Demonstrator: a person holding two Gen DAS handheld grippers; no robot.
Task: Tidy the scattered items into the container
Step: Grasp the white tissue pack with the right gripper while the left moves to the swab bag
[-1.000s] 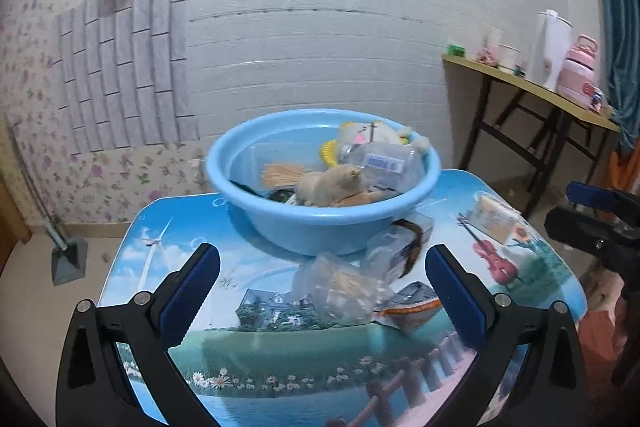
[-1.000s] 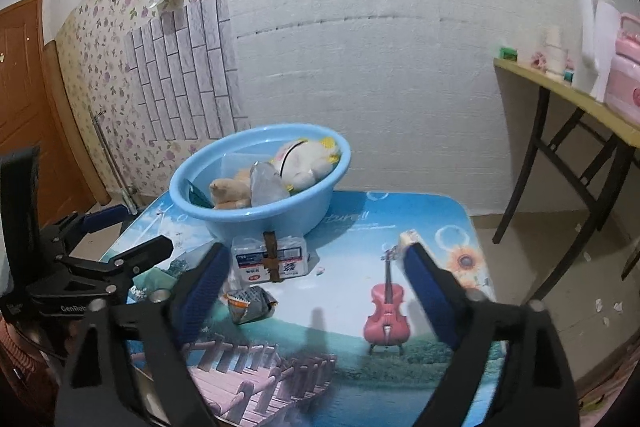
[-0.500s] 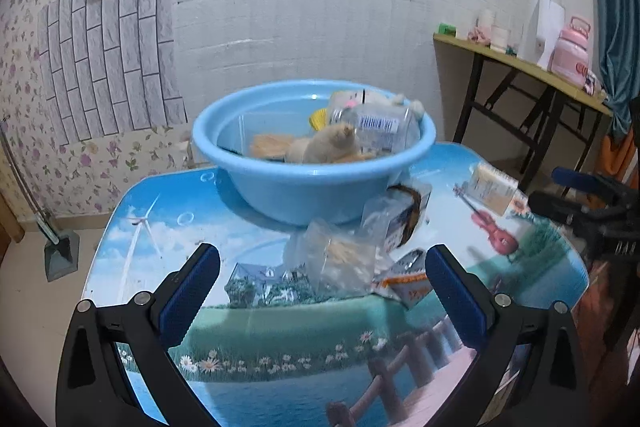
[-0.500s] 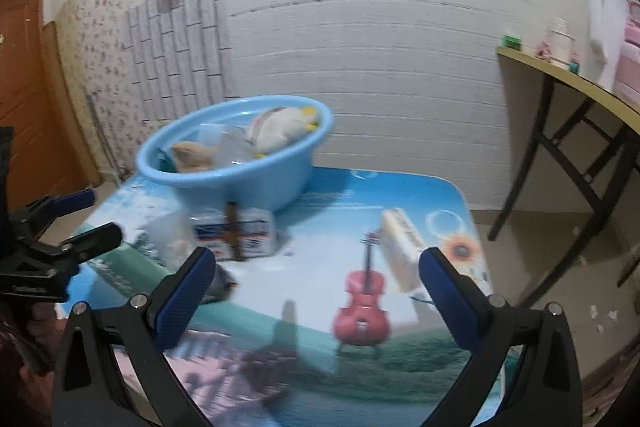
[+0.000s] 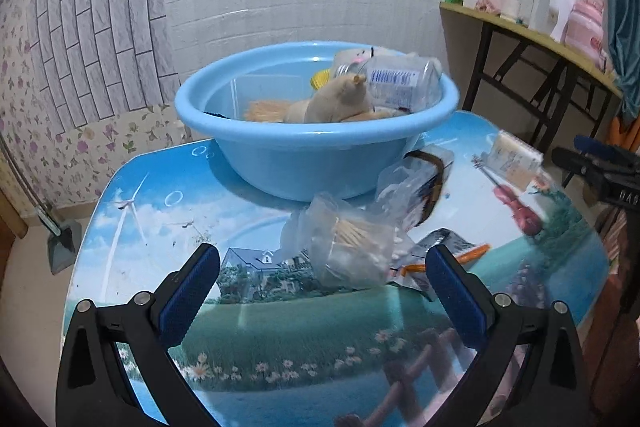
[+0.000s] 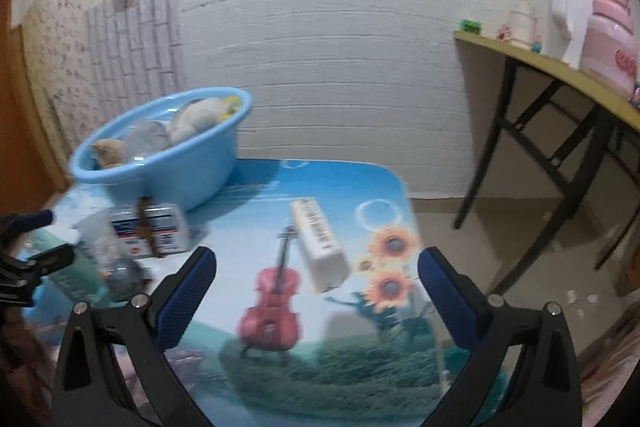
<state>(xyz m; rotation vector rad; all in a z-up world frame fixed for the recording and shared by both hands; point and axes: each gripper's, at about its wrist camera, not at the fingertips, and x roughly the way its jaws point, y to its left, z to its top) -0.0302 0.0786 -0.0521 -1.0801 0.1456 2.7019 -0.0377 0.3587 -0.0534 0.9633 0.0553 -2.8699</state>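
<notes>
Both grippers are lower and closer to the table now than a second ago. The left gripper (image 5: 322,285) has dropped in toward the clear bag of cotton swabs (image 5: 348,247), which sits bigger in its view and nearly lines up between the blue fingers (image 5: 188,293), not touching yet. The right gripper (image 6: 316,285) has swung over to the right, so the white box (image 6: 320,245) on the table (image 6: 256,227) now sits right ahead between its fingers, and the basin (image 6: 160,155) has slid off to the left. Its jaws are closing a bit, nothing pinched.
</notes>
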